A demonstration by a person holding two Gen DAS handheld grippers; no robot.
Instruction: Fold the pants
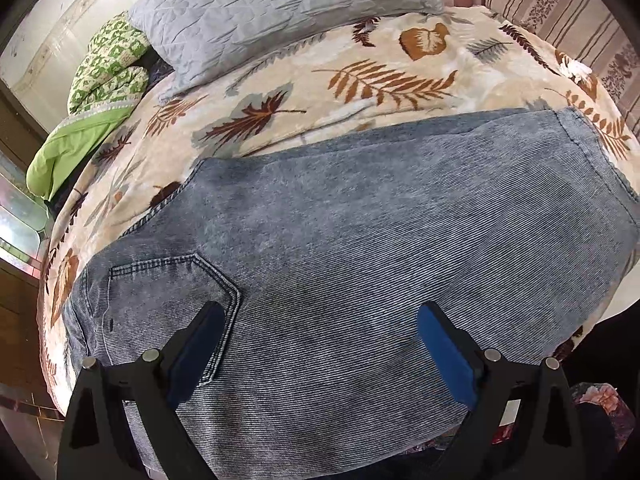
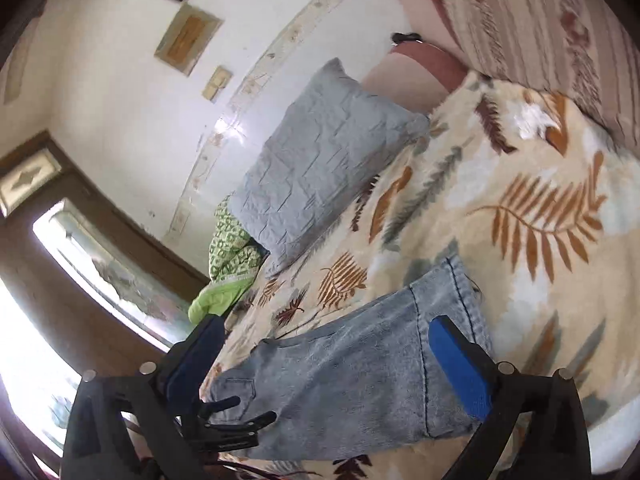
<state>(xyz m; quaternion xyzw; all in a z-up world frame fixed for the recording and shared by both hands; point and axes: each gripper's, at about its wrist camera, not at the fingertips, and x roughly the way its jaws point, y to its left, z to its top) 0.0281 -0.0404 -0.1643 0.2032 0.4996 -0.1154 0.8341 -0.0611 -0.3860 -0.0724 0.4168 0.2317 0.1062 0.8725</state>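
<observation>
Light blue denim pants [image 1: 360, 240] lie folded flat on the leaf-print blanket [image 1: 320, 80], back pocket [image 1: 180, 280] at the left, hem at the far right. My left gripper [image 1: 320, 340] is open and empty, hovering just above the pants near the waist. In the right wrist view the pants [image 2: 360, 368] lie across the blanket [image 2: 540, 240]. My right gripper [image 2: 328, 360] is open and empty above the leg end, near the hem. The left gripper's fingers [image 2: 232, 420] show over the waist end.
A grey quilted pillow [image 1: 260, 12] and a green patterned quilt [image 1: 104, 80] lie at the bed's far left. A striped pillow [image 1: 560, 12] sits at the back right. A white wall with framed pictures [image 2: 188, 36] and a window [image 2: 100, 264] lie beyond the bed.
</observation>
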